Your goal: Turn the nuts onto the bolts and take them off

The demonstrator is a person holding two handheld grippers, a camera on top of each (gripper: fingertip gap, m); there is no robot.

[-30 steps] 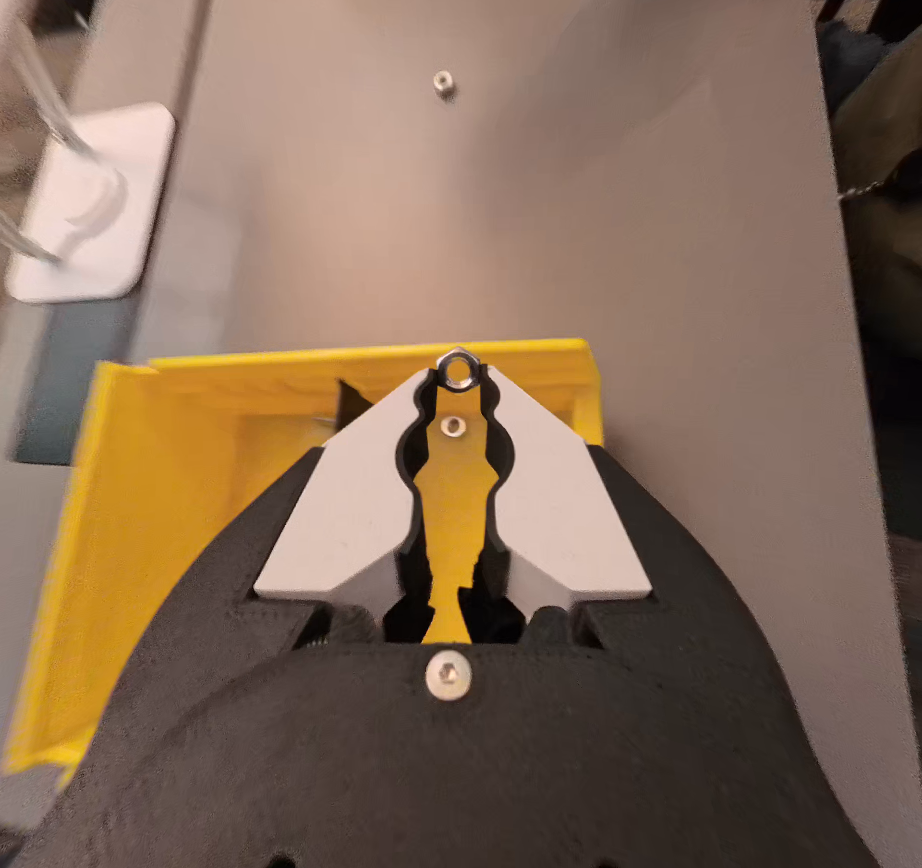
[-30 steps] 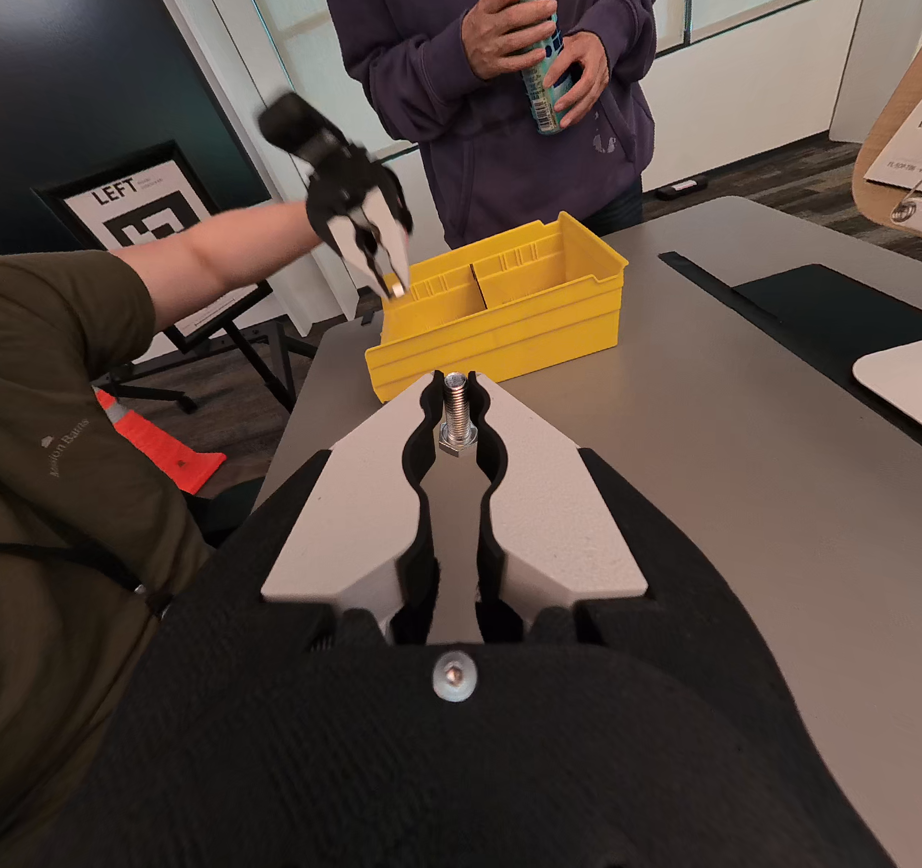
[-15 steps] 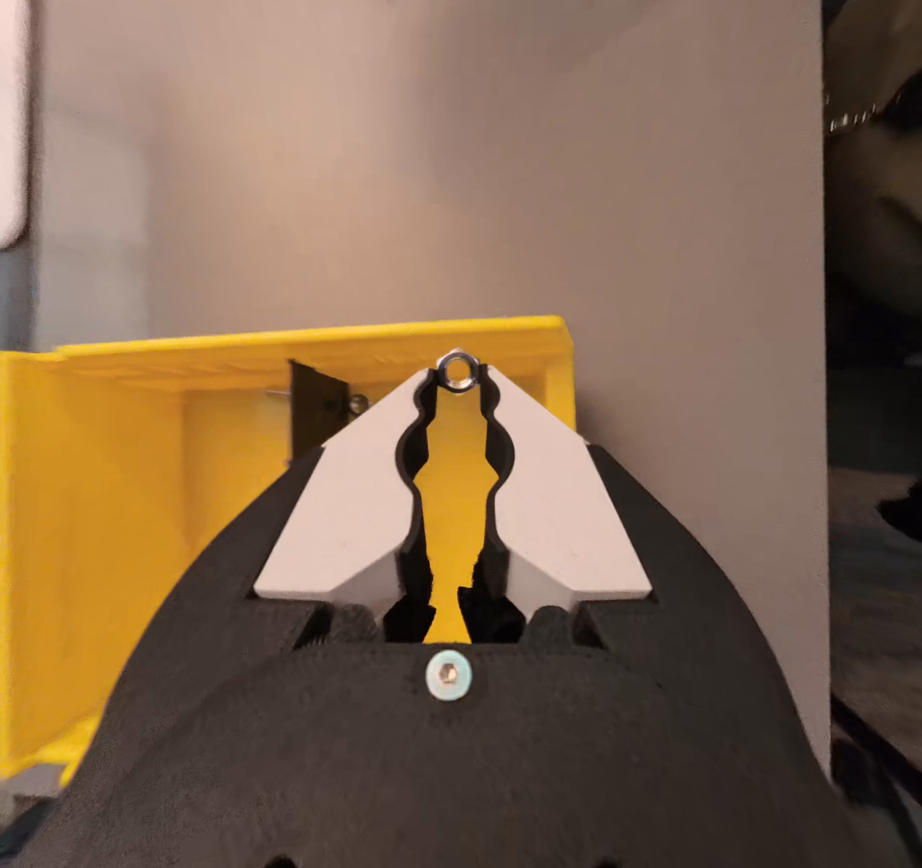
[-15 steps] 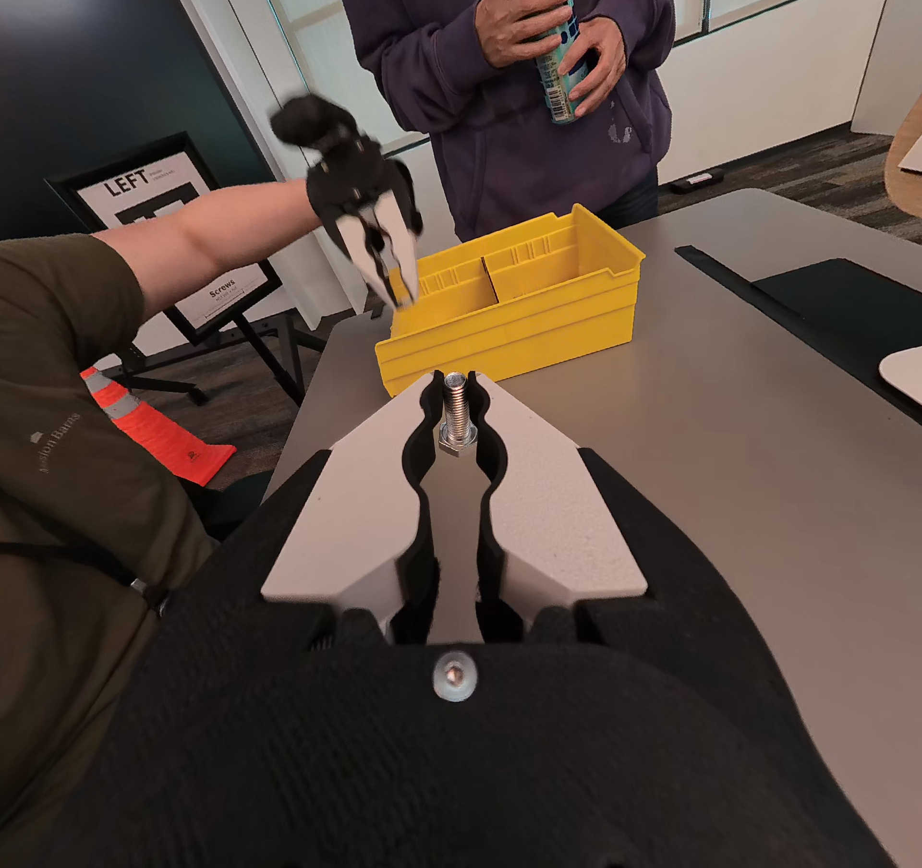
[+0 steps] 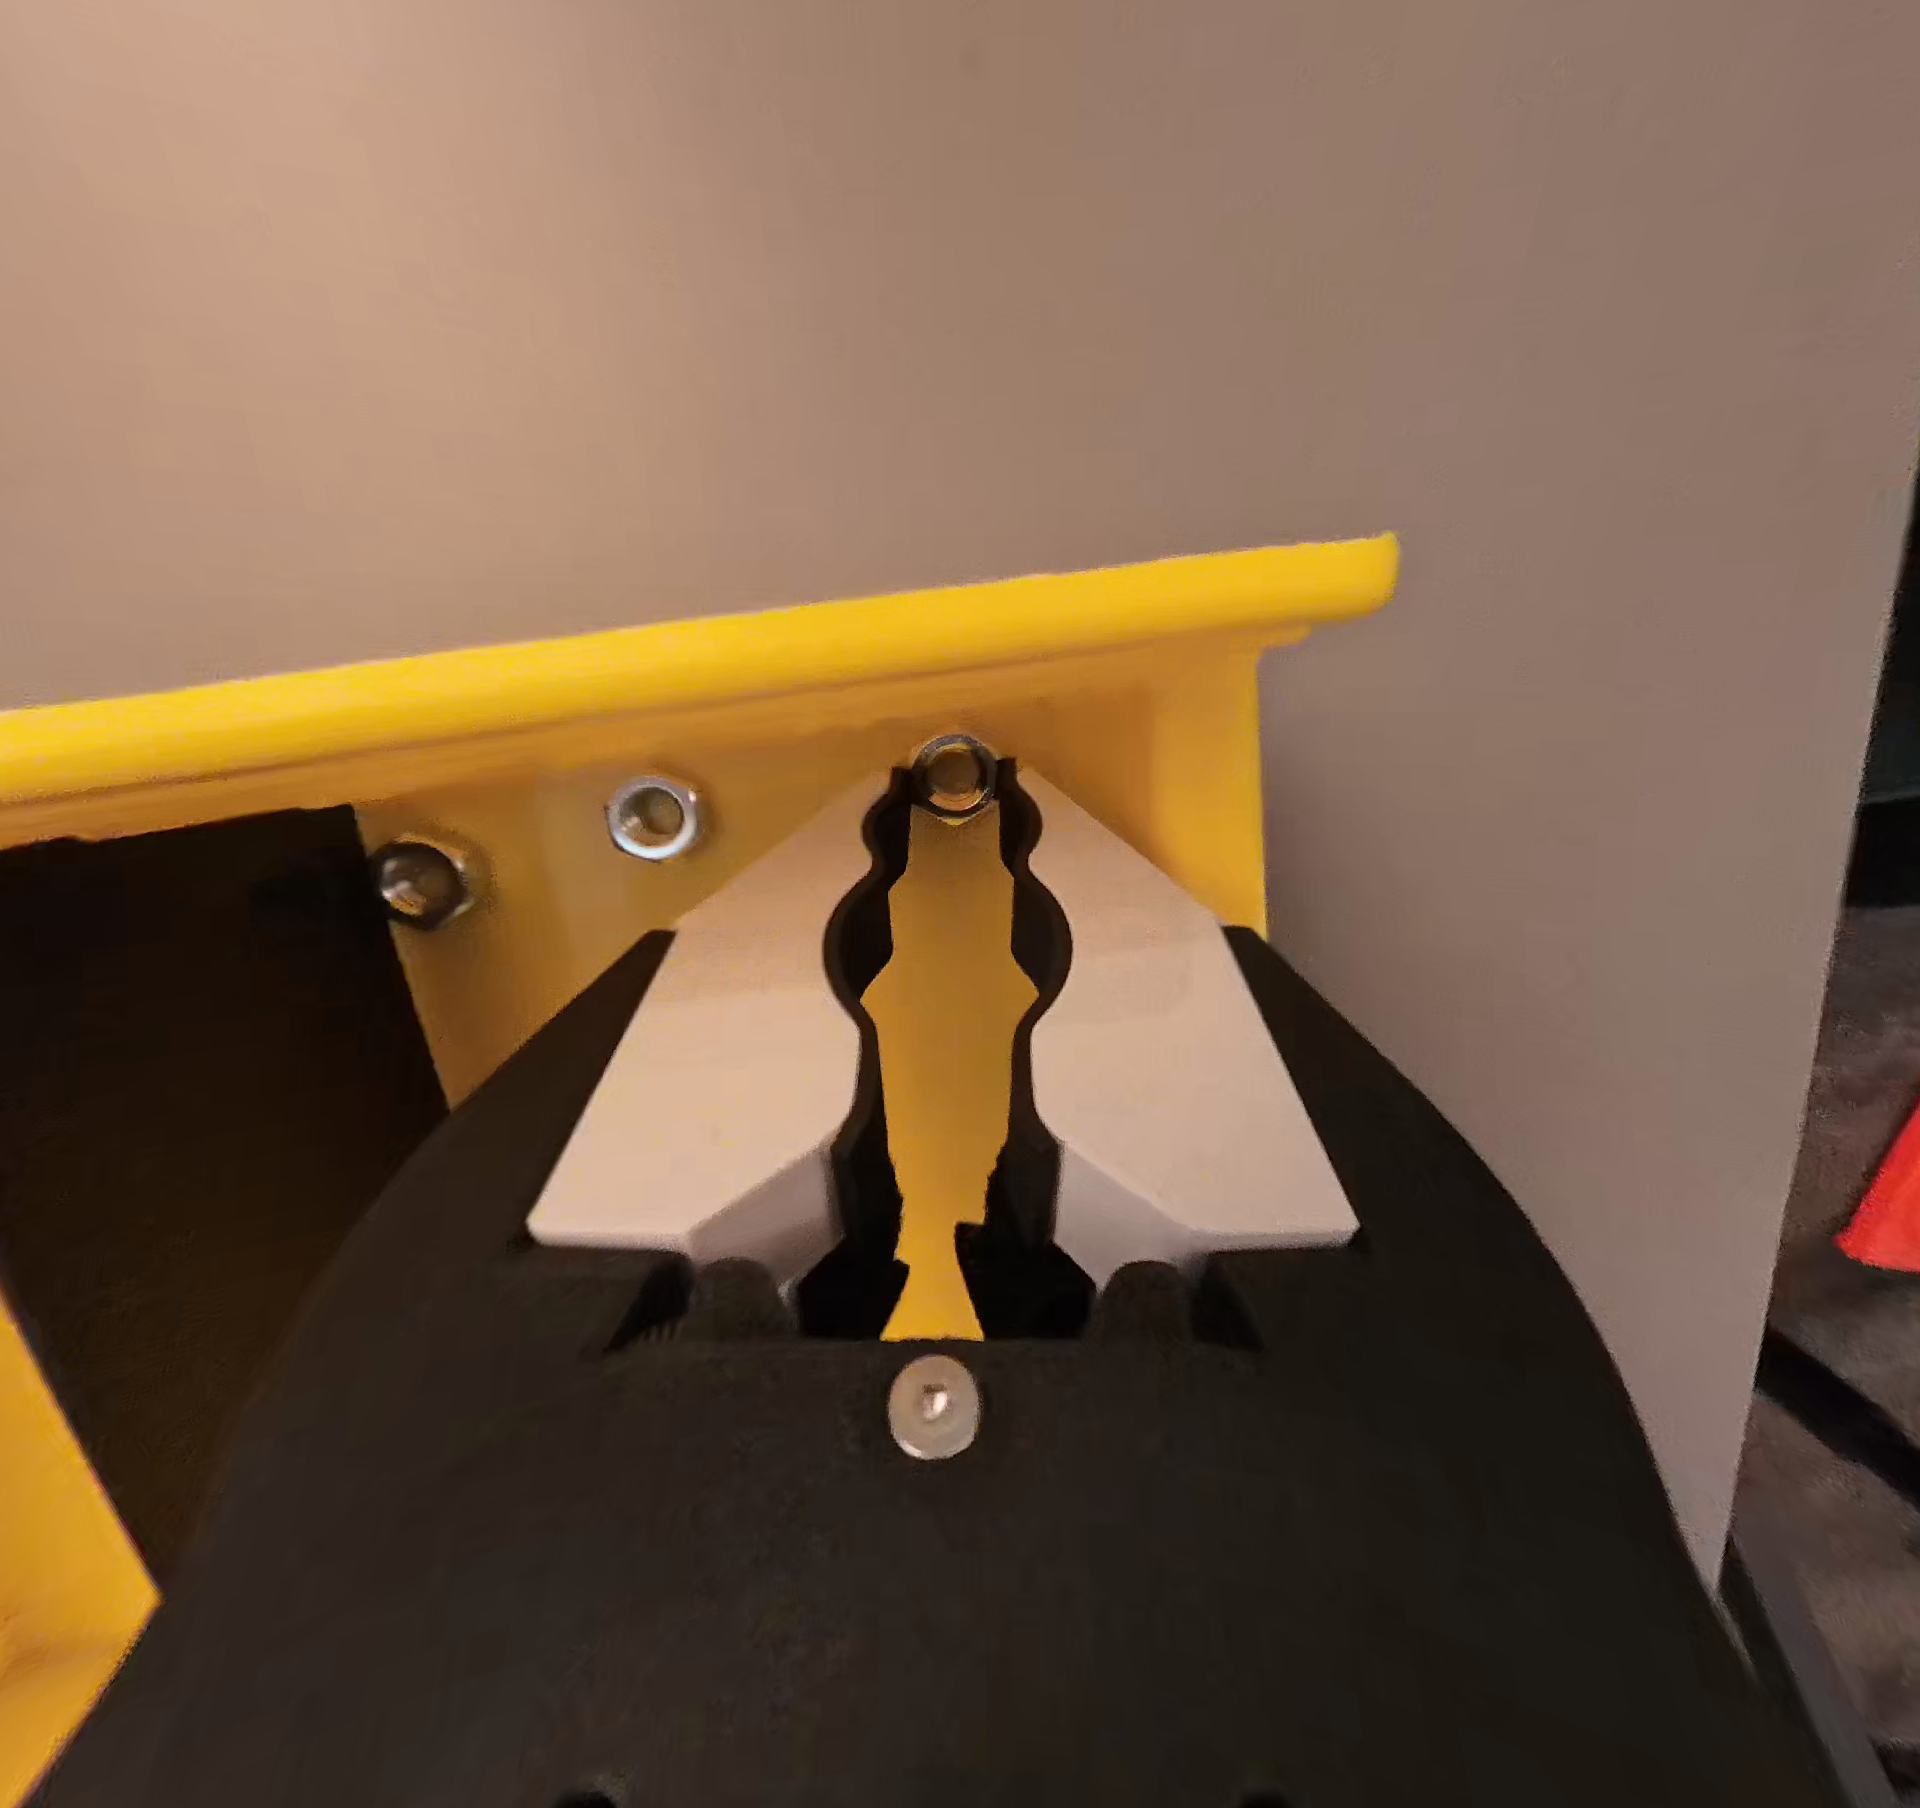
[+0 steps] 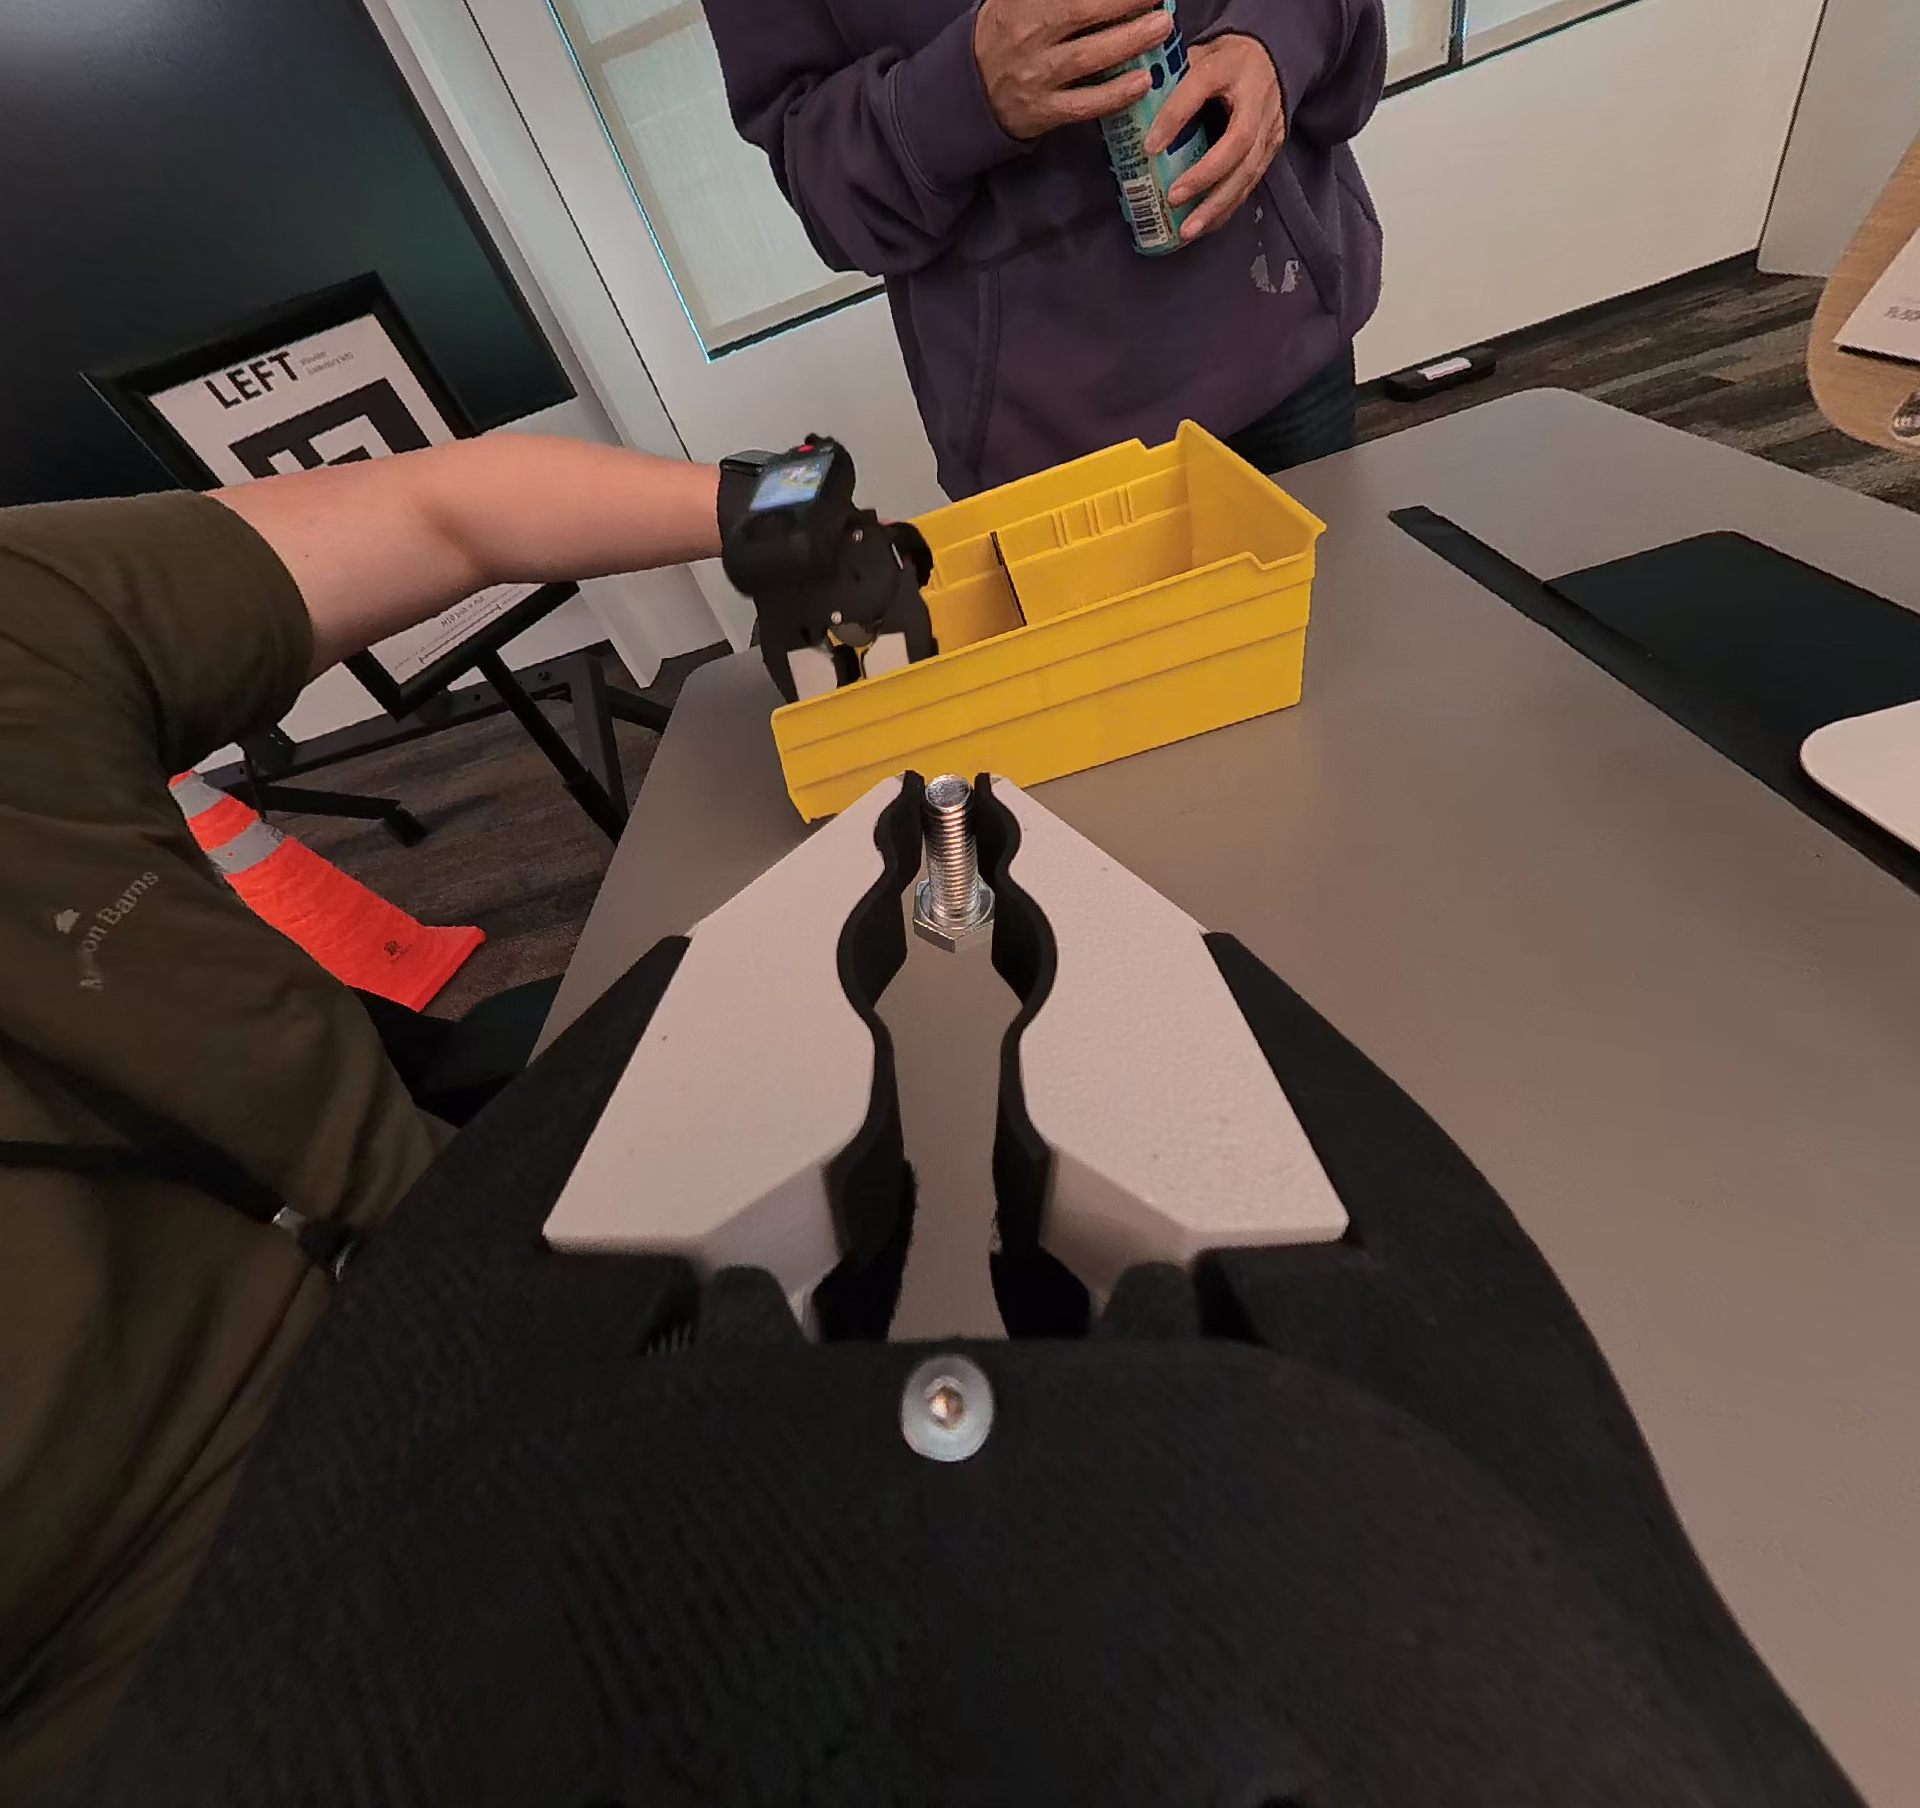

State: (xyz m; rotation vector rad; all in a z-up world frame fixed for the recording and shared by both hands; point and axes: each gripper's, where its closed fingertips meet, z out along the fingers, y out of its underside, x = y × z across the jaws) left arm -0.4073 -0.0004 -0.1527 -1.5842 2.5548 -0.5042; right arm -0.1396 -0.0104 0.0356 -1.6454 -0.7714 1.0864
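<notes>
Left gripper [image 5: 954, 790] lowered into yellow bin [image 5: 665, 657] | pinching nut [image 5: 956, 773] | two nuts [image 5: 652, 816] beside | right gripper [image 6: 948, 802] clamps bolt [image 6: 951, 865]

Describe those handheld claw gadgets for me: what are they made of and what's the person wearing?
Each gripper is a bulky matte black body with a silver screw at its centre and two pale grey wedge fingers lined with wavy black pads. The left gripper carries a small screen on top. The person wears an olive short-sleeved shirt.

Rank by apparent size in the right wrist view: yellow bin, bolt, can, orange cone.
1. yellow bin
2. orange cone, partly hidden
3. can, partly covered by hands
4. bolt
Cone and can look close; their distances from the camera differ, so that order is unsure.
</notes>
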